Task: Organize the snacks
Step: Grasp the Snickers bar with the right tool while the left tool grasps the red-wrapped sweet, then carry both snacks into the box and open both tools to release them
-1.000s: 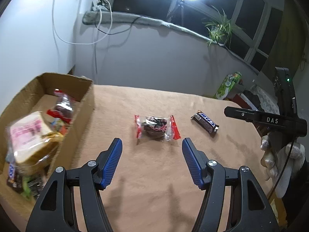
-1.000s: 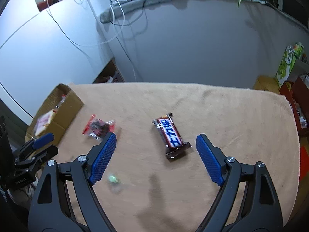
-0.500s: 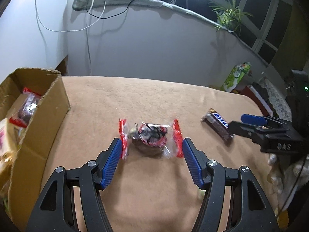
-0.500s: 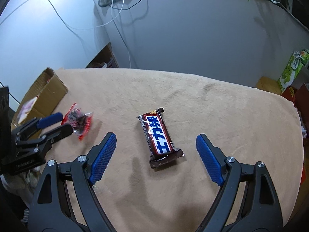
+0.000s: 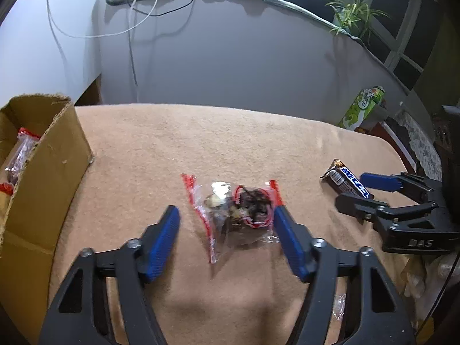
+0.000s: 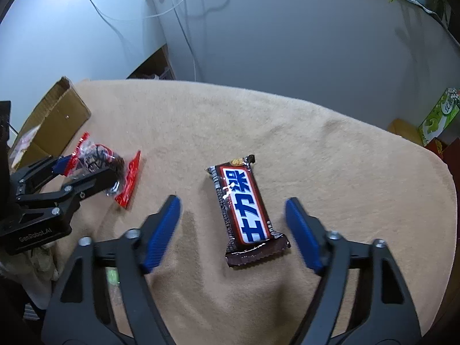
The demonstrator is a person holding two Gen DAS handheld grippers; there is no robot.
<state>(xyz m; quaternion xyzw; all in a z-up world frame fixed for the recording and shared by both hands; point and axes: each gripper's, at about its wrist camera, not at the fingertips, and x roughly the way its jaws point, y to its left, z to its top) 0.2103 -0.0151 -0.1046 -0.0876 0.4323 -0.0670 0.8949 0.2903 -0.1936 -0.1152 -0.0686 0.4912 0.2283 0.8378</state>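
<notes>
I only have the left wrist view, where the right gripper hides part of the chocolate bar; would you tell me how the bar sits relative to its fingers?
Observer: The chocolate bar lies flat between the right gripper's open fingers, touching neither pad.
Operator: Thank you. Which way does it run?
Observer: Lengthwise along the fingers, with one crimped end nearest the camera.
Operator: How does my left gripper look from that side?
Observer: The left gripper straddles the red-edged packet, one finger on each side, low at the cloth.
</notes>
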